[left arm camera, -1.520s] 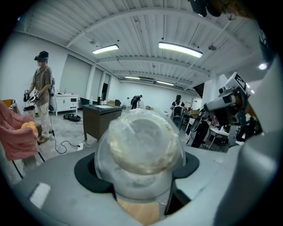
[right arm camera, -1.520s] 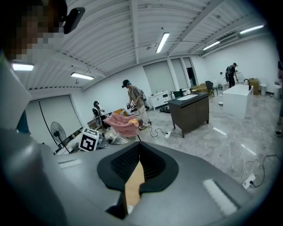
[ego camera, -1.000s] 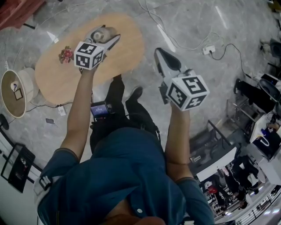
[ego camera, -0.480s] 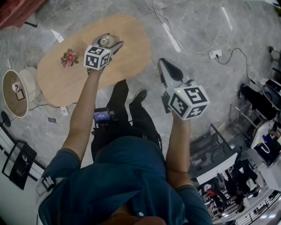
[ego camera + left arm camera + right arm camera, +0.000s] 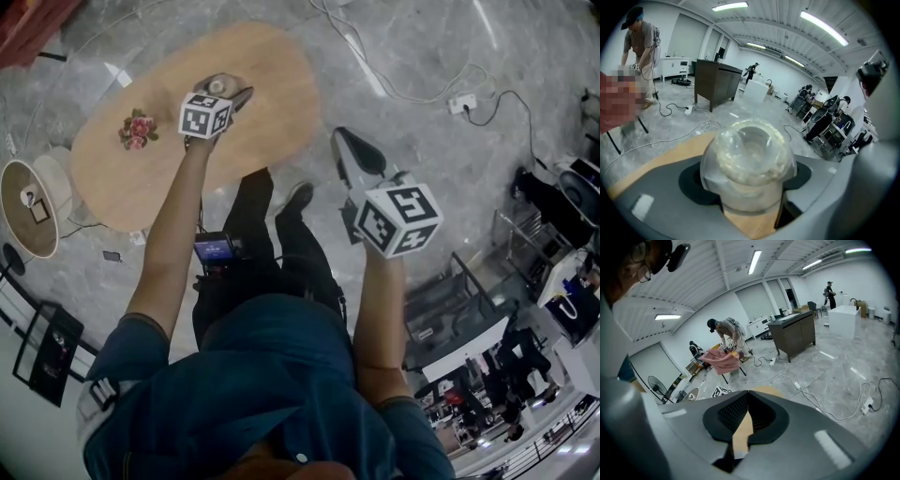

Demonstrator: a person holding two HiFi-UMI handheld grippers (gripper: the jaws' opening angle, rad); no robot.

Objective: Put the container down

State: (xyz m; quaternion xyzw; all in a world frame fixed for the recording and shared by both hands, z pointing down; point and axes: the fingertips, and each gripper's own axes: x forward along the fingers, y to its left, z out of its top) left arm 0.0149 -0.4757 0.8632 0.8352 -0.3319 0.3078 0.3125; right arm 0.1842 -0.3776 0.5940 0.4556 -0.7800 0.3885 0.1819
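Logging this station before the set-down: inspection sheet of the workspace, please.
Surface: oval wooden table, mostly bare.
Job's things: clear container held over the table; contact with the top cannot be told.
Clutter: pink flower bunch on the table.
Grippers: left gripper shut on the container; right gripper shut, empty.
Cables: white cables and a power strip on the floor.
Surroundings: grey marbled floor, round tan object beside the table, people at desks.

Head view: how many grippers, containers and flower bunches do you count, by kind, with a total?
Grippers: 2 (left gripper holding the container, right gripper shut, empty)
Clear container: 1
Flower bunch: 1
Total: 4
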